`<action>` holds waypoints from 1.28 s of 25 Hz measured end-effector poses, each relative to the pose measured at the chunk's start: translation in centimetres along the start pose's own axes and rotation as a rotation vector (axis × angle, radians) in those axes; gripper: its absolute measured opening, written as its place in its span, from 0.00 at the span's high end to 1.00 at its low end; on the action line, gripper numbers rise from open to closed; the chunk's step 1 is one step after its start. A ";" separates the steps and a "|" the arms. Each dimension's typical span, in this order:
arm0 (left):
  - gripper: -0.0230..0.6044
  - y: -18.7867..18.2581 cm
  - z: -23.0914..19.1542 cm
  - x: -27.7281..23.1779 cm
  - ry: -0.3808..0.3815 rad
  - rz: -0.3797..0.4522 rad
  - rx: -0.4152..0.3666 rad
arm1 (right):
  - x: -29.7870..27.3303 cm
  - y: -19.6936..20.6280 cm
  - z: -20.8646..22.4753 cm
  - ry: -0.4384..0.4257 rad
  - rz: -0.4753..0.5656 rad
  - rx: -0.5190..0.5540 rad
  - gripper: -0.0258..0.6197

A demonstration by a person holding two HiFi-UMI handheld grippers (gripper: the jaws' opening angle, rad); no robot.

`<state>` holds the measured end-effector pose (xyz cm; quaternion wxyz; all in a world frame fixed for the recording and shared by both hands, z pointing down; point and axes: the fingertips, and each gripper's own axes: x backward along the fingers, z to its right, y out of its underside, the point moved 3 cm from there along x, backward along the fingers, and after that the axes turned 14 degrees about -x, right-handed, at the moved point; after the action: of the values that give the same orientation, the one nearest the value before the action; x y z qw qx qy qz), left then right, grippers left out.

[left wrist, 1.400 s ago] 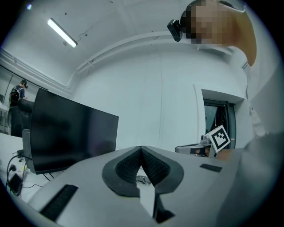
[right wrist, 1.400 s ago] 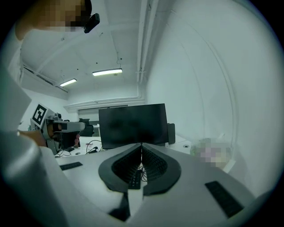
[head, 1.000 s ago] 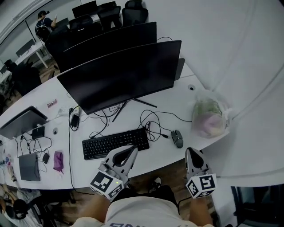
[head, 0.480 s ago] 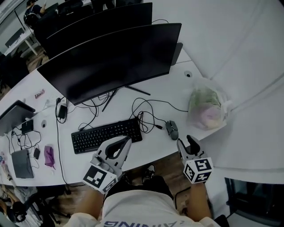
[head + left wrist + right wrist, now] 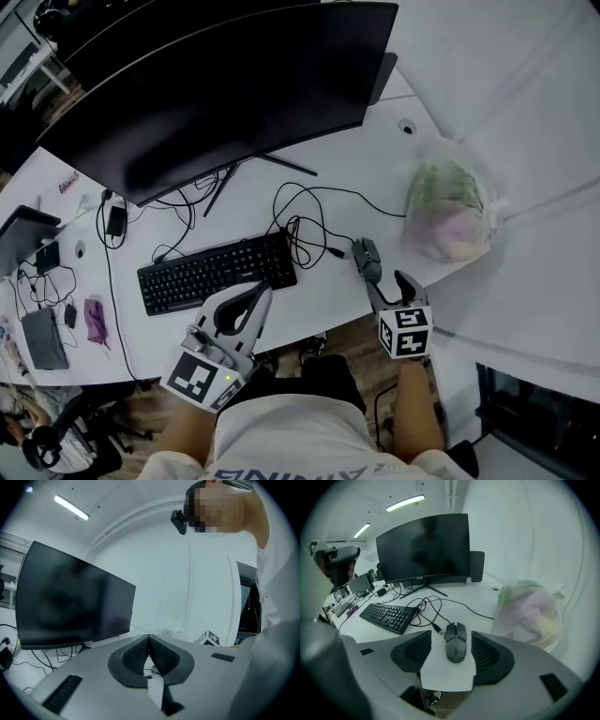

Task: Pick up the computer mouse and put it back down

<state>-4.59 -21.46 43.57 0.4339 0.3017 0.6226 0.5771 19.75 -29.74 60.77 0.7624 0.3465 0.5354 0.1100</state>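
The mouse (image 5: 455, 641) is lying on the desk (image 5: 347, 202) near its front edge, between the keyboard (image 5: 217, 273) and a bag (image 5: 450, 214), with its cable (image 5: 309, 230) trailing back into a loose tangle. It is looking light and rigid, with a smooth, curved plastic shell that could slip. The flanks at mid-body are probably offering the surest hold, and the cable is likely to drag a little on any lift.

The right hand-held gripper (image 5: 389, 287) is tilting down toward the desk edge from just in front of it. Its jaws have just been opening and are standing wide, with the mouse showing between them and both pads clear of its sides. The left hand-held gripper (image 5: 255, 296) is hovering nearly level by the keyboard's front, jaws pressed together on nothing.
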 end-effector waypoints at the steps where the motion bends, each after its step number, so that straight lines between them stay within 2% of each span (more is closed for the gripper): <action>1: 0.95 0.2 0.1 -0.2 0.000 -0.006 0.003 | -0.8 0.5 0.2 0.004 -0.017 0.002 0.56; 8: 0.95 2.0 0.2 -1.0 -0.021 -0.062 0.031 | -6.1 3.7 1.6 0.045 -0.125 0.015 0.52; 18: 0.95 3.1 0.2 -1.5 -0.046 -0.096 0.055 | -9.1 4.9 1.7 0.051 -0.203 0.026 0.52; 26: 0.95 3.0 0.6 -1.5 -0.042 -0.099 0.050 | -8.9 4.5 2.0 0.057 -0.155 0.012 0.53; 32: 0.95 2.6 0.9 -0.9 -0.041 -0.095 0.037 | -7.3 2.3 1.5 0.042 -0.049 0.011 0.54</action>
<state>-3.71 -21.48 46.33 0.4676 0.2915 0.6379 0.5380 18.61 -32.59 67.96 0.7515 0.3349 0.5603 0.0956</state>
